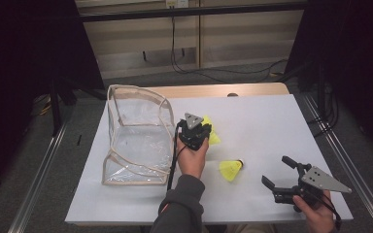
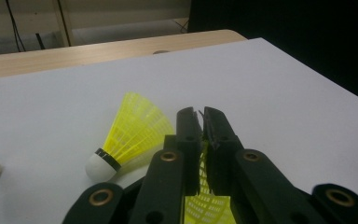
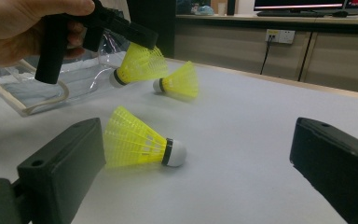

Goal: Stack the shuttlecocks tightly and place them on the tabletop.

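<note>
From above, my left claw (image 1: 194, 133) is clenched on a yellow shuttlecock (image 1: 212, 136) just right of the clear bag (image 1: 135, 136). Along its jaws, the skirt (image 2: 204, 196) is pinched, a second shuttlecock (image 2: 128, 135) lying left. My right claw (image 3: 200, 158) gapes released; a third shuttlecock (image 3: 140, 140) lies ahead, cork rightward.

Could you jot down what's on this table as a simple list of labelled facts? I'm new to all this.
Surface: white table top
Container: clear bag with beige trim, standing open at the left
Shuttlecocks: three, all yellow
Held shuttlecock: pinched by its skirt in the left gripper, lifted off the table
Second shuttlecock: lying on its side just past the left gripper
Third shuttlecock: lying alone between the two hands
Right gripper: jaws wide open, holding nothing
</note>
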Available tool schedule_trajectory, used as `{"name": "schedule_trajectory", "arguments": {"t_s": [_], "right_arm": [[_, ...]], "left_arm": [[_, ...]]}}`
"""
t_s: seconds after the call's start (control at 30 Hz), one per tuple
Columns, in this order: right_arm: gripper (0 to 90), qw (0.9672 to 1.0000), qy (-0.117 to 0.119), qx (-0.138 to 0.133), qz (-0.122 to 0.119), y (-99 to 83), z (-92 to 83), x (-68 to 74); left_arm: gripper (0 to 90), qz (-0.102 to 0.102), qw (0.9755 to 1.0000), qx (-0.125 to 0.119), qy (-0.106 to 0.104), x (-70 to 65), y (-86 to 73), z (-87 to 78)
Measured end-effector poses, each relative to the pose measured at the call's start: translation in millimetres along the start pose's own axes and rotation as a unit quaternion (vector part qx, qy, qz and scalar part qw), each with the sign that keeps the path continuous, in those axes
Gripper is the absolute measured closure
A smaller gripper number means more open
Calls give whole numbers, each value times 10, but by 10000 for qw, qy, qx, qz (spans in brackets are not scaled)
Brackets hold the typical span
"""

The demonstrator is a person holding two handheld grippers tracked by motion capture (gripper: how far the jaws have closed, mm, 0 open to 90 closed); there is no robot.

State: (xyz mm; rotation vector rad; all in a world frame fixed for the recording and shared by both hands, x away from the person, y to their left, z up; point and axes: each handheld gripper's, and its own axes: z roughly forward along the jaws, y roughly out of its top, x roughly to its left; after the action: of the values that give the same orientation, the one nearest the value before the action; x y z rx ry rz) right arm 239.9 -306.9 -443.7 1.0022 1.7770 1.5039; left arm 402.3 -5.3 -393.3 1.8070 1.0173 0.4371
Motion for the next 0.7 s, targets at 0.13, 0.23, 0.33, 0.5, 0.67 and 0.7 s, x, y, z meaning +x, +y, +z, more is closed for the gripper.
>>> {"name": "schedule_trajectory", "arguments": {"t_s": [0.13,0.23,0.33,0.5,0.67,0.7], "right_arm": [[22,10000,0,-10,16,2,-1,2],[22,10000,1,-6,18,2,-2,1],[22,10000,-1,13,22,0,-5,-4],[23,10000,-6,11,18,1,-6,-9],[23,10000,4,43,19,-3,-3,-9],[23,10000,8,37,13,-2,-3,-9]], "left_arm": [[855,32,10000,-26,9,2,39,2],[854,12,10000,-33,5,7,45,10],[854,-14,10000,-31,13,19,41,26],[854,-18,10000,-38,44,37,47,45],[854,-37,10000,-49,44,52,51,70],[854,-50,10000,-56,64,53,50,74]]}}
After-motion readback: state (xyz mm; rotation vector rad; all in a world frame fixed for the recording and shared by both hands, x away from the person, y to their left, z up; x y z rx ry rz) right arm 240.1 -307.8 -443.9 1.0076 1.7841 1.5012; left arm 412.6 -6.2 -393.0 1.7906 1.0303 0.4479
